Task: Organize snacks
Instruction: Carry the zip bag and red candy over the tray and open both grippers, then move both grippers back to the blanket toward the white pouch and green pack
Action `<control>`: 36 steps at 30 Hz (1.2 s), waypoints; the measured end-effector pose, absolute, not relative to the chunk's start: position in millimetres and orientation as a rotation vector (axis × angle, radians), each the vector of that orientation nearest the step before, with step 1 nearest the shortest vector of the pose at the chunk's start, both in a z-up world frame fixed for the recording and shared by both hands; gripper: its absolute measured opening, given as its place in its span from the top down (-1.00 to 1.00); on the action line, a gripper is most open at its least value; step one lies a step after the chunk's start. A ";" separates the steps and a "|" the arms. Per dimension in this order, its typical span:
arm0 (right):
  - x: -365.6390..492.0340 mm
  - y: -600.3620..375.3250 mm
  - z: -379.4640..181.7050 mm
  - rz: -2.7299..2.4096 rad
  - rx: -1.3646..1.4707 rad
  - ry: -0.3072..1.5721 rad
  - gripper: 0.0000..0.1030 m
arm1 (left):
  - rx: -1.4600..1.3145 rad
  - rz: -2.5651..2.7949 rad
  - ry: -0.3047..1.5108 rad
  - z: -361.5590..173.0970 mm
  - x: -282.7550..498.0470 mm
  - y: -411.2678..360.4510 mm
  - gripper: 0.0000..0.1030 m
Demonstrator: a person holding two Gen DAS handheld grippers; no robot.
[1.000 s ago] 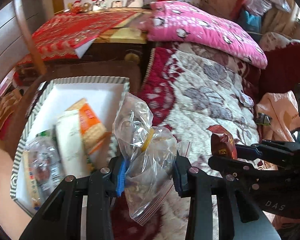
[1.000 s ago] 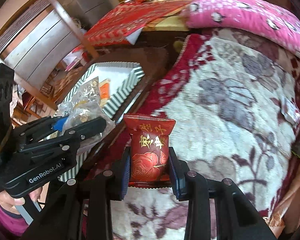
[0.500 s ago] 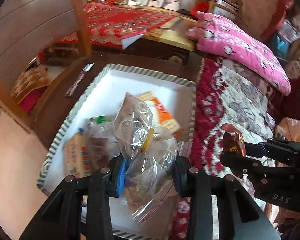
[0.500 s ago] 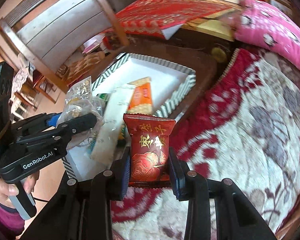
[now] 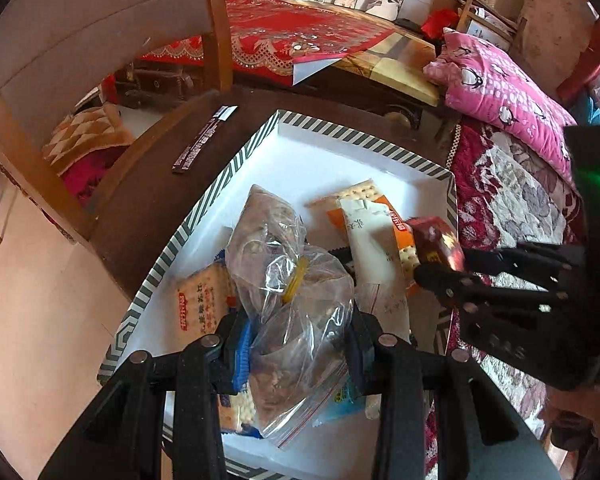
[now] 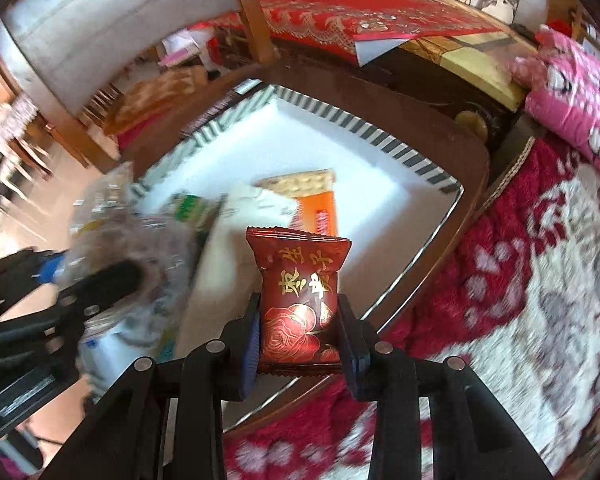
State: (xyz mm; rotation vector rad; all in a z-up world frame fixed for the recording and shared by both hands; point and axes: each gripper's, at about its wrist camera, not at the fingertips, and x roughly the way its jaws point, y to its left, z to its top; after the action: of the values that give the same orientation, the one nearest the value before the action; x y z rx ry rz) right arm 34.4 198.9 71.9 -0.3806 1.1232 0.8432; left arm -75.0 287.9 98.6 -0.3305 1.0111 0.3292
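Snack bag (image 5: pixel 296 316) clenched in left claw (image 5: pixel 298 344); red packet (image 6: pixel 298 304) in right claw (image 6: pixel 300 340).

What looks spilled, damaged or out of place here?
Nothing stands out. Snack packets lie loosely overlapped inside the striped tray; the clear bag and red packet are each clamped intact, nothing spilled.

Left gripper (image 5: pixel 298 344) and right gripper (image 6: pixel 300 334) fingers both clamped, side by side
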 end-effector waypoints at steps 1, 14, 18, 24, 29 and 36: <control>36.9 202.2 70.9 0.841 -0.389 1.121 0.29 | -0.329 0.329 1.011 98.0 -73.7 288.3 0.29; 39.4 220.3 61.8 0.875 -0.341 1.141 0.02 | -0.337 0.358 1.014 91.3 -65.9 295.9 0.17; 36.4 205.6 73.2 0.877 -0.299 1.127 -0.01 | -0.325 0.376 1.007 94.1 -68.3 291.4 -0.09; 28.6 172.2 92.3 0.871 -0.216 1.100 -0.08 | -0.305 0.386 0.943 114.3 -72.4 280.9 -0.48; 26.4 132.4 104.9 0.845 -0.119 1.092 -0.14 | -0.264 0.346 0.912 131.6 -64.2 255.4 -0.58; 26.8 61.7 111.0 0.752 -0.055 1.080 -0.17 | -0.218 0.234 0.916 139.0 -40.2 200.3 -0.61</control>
State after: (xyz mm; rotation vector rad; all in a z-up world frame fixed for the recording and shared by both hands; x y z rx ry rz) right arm 26.8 61.7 111.0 -0.0551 1.0800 0.7516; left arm -40.2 200.3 139.0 -0.2177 0.9163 0.2343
